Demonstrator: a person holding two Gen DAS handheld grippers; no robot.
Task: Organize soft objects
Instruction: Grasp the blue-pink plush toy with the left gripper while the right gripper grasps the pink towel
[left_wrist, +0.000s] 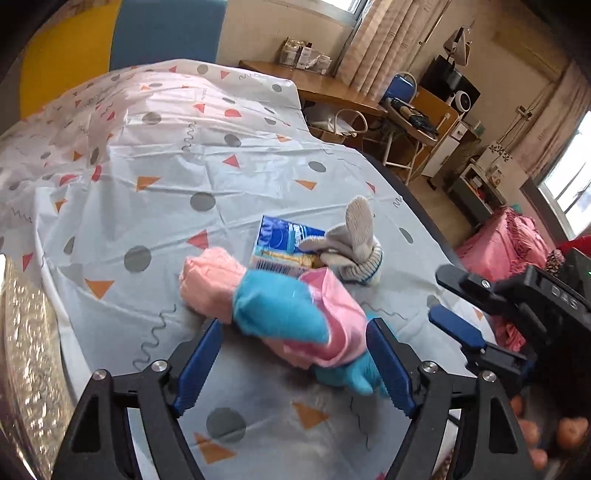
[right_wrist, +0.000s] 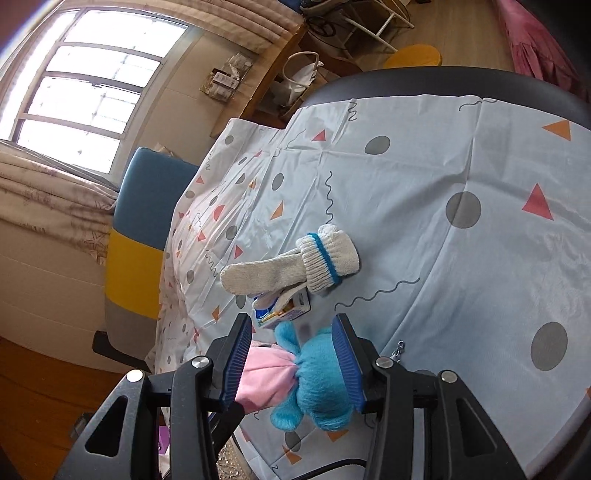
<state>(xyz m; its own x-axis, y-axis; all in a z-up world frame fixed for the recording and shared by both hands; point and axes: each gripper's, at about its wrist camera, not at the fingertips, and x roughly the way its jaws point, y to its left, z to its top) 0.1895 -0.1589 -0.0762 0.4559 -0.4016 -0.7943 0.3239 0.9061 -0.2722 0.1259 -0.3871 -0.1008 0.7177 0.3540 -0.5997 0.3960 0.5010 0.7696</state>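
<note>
A pink and blue plush toy (left_wrist: 280, 314) lies on the patterned tablecloth (left_wrist: 155, 206). My left gripper (left_wrist: 295, 354) is open, its blue pads on either side of the toy's lower part without squeezing it. My right gripper (right_wrist: 295, 358) has its pads around the toy's blue end (right_wrist: 317, 376), which fills the gap; whether it presses the toy is not clear. The right gripper also shows at the right in the left wrist view (left_wrist: 461, 314). A white knit glove with a blue band (right_wrist: 295, 264) lies on a small blue carton (right_wrist: 280, 310) just beyond the toy.
The cloth covers a raised hump at the far side (left_wrist: 166, 103). The table's dark edge (right_wrist: 461, 81) runs along one side. A blue and yellow chair (right_wrist: 147, 221), a wooden desk (left_wrist: 314, 81) and pink fabric (left_wrist: 509, 240) stand around the table.
</note>
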